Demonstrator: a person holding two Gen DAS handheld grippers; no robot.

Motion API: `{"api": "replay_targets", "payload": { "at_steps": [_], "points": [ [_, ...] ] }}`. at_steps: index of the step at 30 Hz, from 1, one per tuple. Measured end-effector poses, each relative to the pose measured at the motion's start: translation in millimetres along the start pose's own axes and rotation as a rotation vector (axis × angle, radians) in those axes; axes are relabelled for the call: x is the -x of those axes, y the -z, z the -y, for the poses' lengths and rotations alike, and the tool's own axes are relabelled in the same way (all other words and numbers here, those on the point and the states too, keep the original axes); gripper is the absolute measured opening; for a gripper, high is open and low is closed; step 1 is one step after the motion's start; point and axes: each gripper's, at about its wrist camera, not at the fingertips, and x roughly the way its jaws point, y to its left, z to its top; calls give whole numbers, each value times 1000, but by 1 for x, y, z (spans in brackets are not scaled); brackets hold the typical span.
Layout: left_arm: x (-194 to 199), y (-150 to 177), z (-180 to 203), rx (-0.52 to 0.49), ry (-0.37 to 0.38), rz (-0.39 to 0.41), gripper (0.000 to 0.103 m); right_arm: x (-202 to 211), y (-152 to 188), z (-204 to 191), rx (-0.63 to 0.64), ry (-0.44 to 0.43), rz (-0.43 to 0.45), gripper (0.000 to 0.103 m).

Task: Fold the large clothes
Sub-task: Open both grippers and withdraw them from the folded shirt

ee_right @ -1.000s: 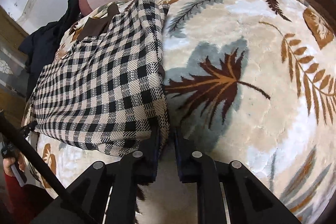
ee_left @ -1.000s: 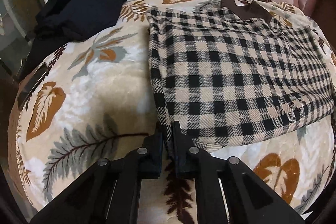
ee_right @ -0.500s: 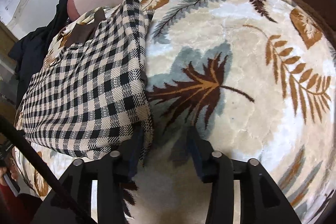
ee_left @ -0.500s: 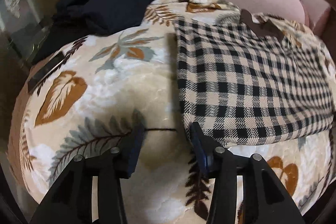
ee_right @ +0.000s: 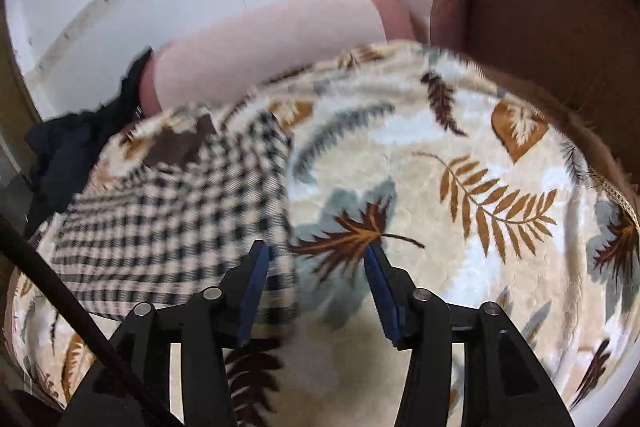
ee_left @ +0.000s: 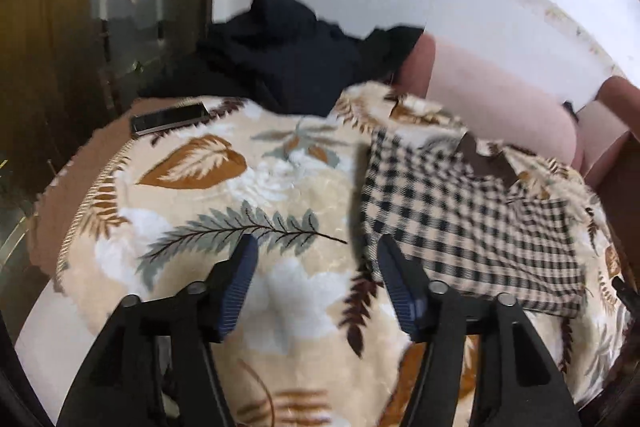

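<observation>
The left gripper [ee_left: 314, 247] points forward and slightly downward, its jaws spread wide with nothing between them. The blue ribbed pads [ee_left: 240, 283] on the inner faces of both black fingers show plainly, and the round pivot bolts sit at the linkage behind them. The right gripper [ee_right: 316, 255] has the same pose: jaws parted wide and empty, blue pads [ee_right: 253, 291] facing one another across the gap, black linkage arms splaying toward the lower edge of the view.
</observation>
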Motion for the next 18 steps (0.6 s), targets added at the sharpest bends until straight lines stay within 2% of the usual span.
{"api": "replay_targets", "payload": {
  "at_steps": [1, 2, 3, 6, 8, 10, 13, 18],
  "points": [
    [12, 3, 1, -1, -1, 18, 71, 7, 7, -5, 1, -8, 32, 64],
    [26, 6, 4, -4, -4, 37, 74, 13, 15, -9, 8, -16, 47, 72],
    [35, 8, 6, -7, -8, 50, 79, 15, 24, -15, 18, -22, 34, 73],
    [62, 14, 9, -9, 0, 87, 83, 10, 39, -33, 56, -81, -74, 73],
    [73, 17, 12, 0, 22, 103, 84, 16, 39, -39, 72, -98, -74, 73],
    [75, 18, 17, 2, 44, 100, 84, 24, 36, -46, 86, -114, -50, 73],
    [69, 17, 30, -18, 91, 63, 84, 22, 29, -53, 70, -162, -84, 73],
    [40, 20, 52, -51, 129, 15, 84, -7, 7, -68, 26, -230, -158, 60]
  ]
}}
